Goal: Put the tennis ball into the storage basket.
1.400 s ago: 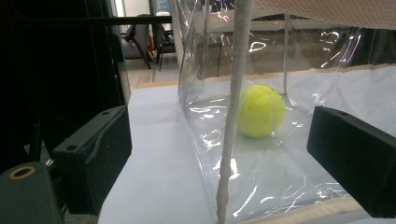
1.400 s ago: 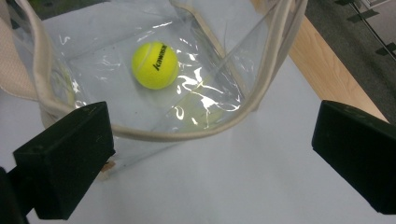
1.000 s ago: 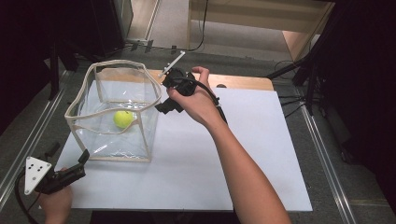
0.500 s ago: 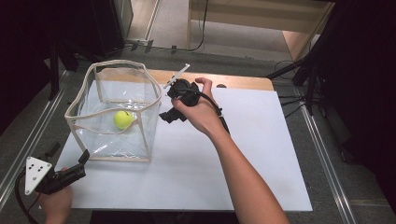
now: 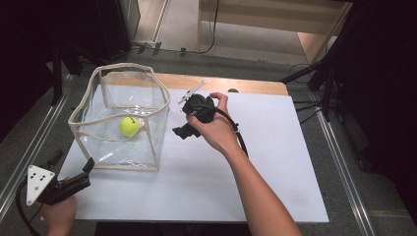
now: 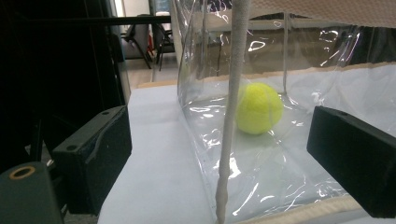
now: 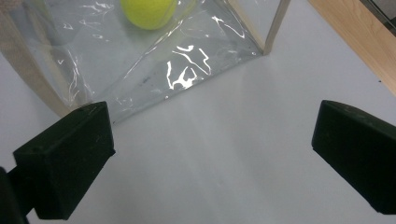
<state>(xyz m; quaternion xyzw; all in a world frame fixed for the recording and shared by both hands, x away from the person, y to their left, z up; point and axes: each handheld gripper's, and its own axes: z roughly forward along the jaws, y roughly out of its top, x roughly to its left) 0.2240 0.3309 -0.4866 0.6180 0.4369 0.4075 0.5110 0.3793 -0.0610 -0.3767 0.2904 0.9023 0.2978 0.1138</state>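
From the high view I see my right gripper (image 5: 183, 129) held just beside the right wall of the clear bag (image 5: 147, 147), above the white table (image 5: 255, 172). My left gripper (image 5: 74, 183) sits low at the table's near left corner, off the bag's front corner. The tennis ball (image 5: 129, 126) lies on the bag's floor.

The left gripper view adds what the overhead cannot: the bag's cream corner seam (image 6: 231, 116) rises between my widely parted jaws, which hold nothing, and the ball (image 6: 259, 108) sits behind the plastic. The right gripper view shows its jaws spread wide over bare table, empty, with the bag's lower corner and the ball (image 7: 148, 11) ahead.

Compared with a second ago, my right hand (image 5: 216, 130) has drawn back from the bag's rim and dropped toward the table; the left has stayed put.

I can read no writing or labels.
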